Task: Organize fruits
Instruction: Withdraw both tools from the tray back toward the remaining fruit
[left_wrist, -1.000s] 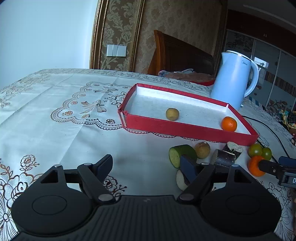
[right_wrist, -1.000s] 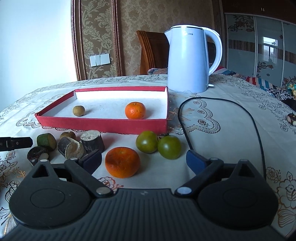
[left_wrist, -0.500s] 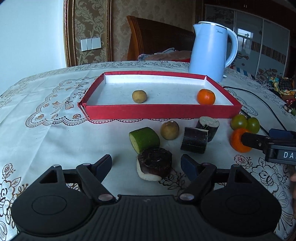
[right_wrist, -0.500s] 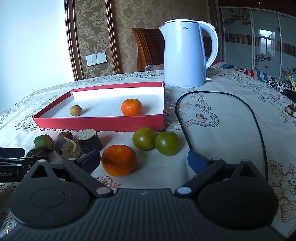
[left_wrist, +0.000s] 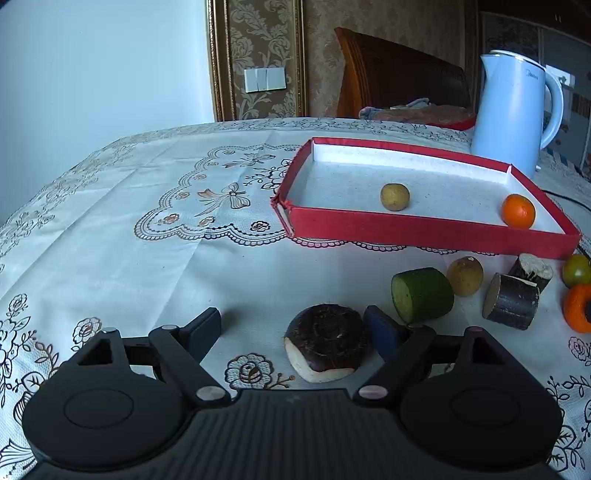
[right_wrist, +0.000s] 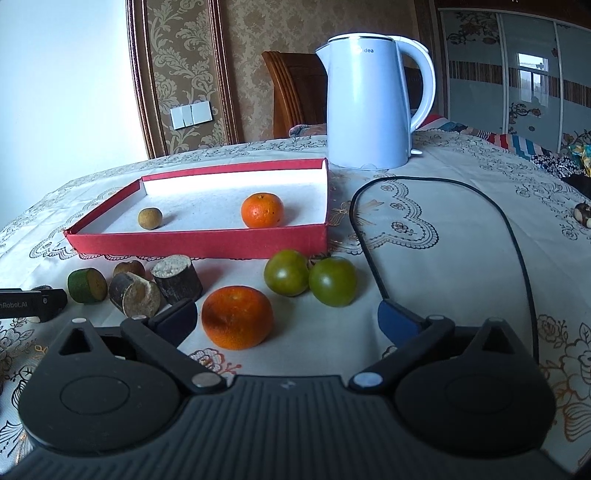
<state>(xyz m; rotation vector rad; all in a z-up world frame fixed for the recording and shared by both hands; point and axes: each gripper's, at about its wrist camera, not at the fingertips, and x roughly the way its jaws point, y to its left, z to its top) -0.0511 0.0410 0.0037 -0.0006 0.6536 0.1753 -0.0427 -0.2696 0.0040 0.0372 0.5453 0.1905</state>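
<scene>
The worktop (left_wrist: 122, 236) wears a pale embroidered cloth. On it lie a red tray (right_wrist: 207, 242), a blue kettle (right_wrist: 369, 107) with its black cord (right_wrist: 436, 181), and, in front of the tray, a green chunk (left_wrist: 423, 295), a brown fruit (left_wrist: 465, 275), two dark bark-skinned chunks (left_wrist: 511, 304), two green tomatoes (right_wrist: 310, 280) and an orange (right_wrist: 238, 317). A dark-topped white slice (left_wrist: 325, 347) lies nearest.

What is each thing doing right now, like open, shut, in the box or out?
Left tool: opening, dark round piece between its fingers, not gripped.
Right tool: open, holding nothing.
Red box: no lid on it.
Small orange: in the box.
Big orange: out on the table.
Kettle: upright, lid shut.
</scene>
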